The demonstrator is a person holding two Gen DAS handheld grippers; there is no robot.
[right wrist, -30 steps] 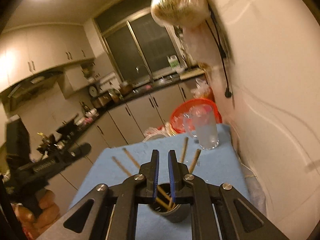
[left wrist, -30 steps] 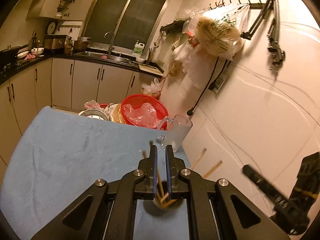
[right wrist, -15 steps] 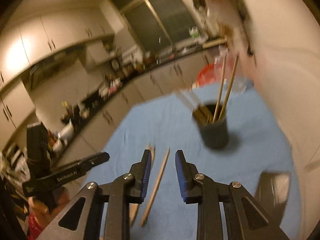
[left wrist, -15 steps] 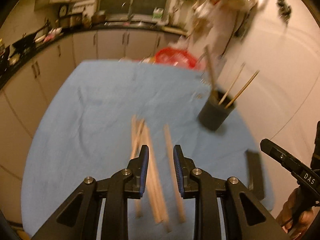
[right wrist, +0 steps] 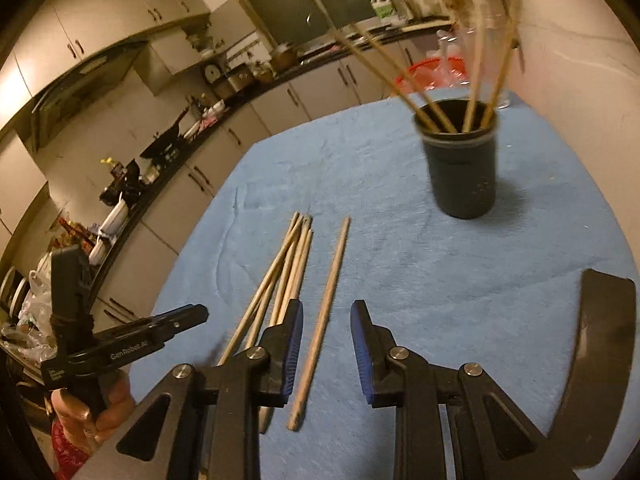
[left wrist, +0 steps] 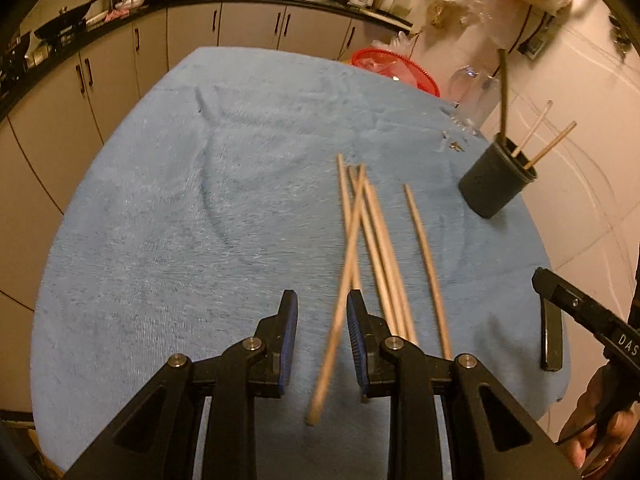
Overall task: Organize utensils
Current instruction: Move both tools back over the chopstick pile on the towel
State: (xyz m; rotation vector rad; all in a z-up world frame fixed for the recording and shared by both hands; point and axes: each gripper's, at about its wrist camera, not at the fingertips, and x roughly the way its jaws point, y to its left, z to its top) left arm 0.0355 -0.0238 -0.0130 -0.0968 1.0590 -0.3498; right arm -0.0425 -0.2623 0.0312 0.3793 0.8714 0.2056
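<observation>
Several wooden chopsticks [left wrist: 374, 236] lie loose on the blue cloth [left wrist: 180, 220], with one more chopstick [left wrist: 424, 264] a little to their right. My left gripper [left wrist: 322, 314] hangs open just above them, and one crossed chopstick [left wrist: 340, 320] runs under the gap near its right pad. In the right wrist view the bundle of chopsticks [right wrist: 282, 276] lies left of my open right gripper [right wrist: 326, 322]. The single chopstick [right wrist: 324, 312] lies between that gripper's pads, untouched. A black cup [right wrist: 462, 168] [left wrist: 494, 186] stands further back with several chopsticks upright in it.
A flat black object [right wrist: 608, 328] [left wrist: 550, 336] lies on the cloth at the right edge. A red basket [left wrist: 394, 68] and a clear glass mug [left wrist: 466, 88] stand at the table's far end by the tiled wall. Kitchen cabinets [left wrist: 120, 60] run along the left.
Both grippers dropped from above the cup to just over the loose chopsticks and tilted downward. Both pairs of jaws, shut a second ago, now stand apart.
</observation>
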